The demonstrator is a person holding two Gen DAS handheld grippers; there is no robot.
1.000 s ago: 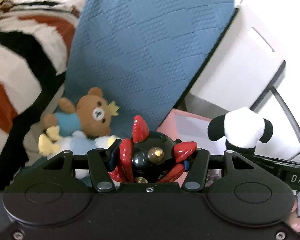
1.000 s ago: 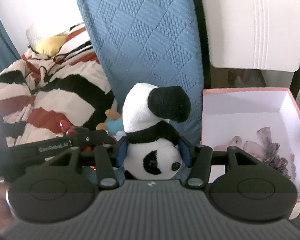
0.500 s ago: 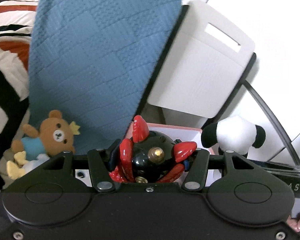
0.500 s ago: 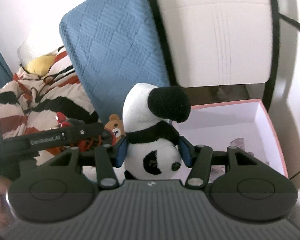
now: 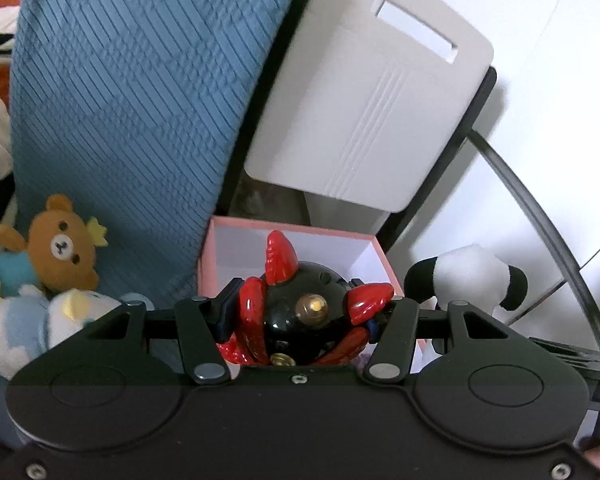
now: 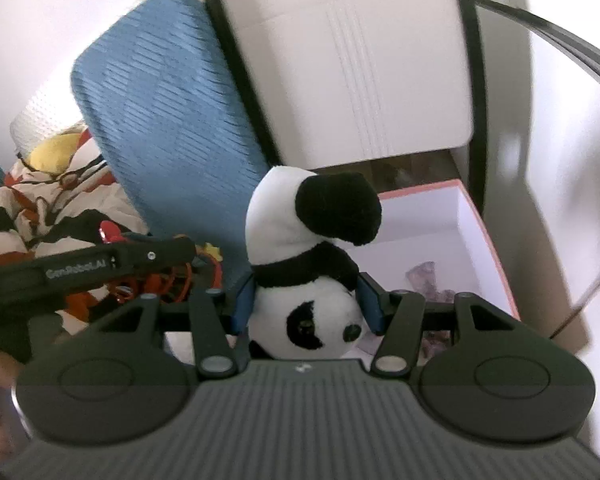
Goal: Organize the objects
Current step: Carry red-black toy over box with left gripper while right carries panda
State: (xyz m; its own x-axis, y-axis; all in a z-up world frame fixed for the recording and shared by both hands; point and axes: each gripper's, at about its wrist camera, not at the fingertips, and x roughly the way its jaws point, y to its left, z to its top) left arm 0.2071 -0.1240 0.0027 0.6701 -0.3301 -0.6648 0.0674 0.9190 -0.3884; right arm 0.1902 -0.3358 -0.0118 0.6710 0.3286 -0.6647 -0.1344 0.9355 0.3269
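Observation:
My left gripper (image 5: pixel 300 314) is shut on a black round toy with red claws (image 5: pixel 304 312), held in front of an open pink box (image 5: pixel 292 232) with a white inside. My right gripper (image 6: pixel 306 306) is shut on a panda plush (image 6: pixel 308 248), held head down beside the same pink box (image 6: pixel 488 240). The panda plush (image 5: pixel 468 280) also shows at the right of the left wrist view. The left gripper's arm (image 6: pixel 112 264) crosses the left of the right wrist view.
A blue quilted cushion (image 5: pixel 132 92) leans left of the box, a white chair back (image 5: pixel 372 112) stands behind it. A brown bear plush (image 5: pixel 60 248) and a pale blue plush (image 5: pixel 40 324) lie at the left. A striped blanket (image 6: pixel 40 208) is heaped far left. Purple bits (image 6: pixel 424 276) lie inside the box.
Both grippers have swung to the right with their toys. The pink box and chair back now sit ahead, and the bear and blanket have slid off to the left.

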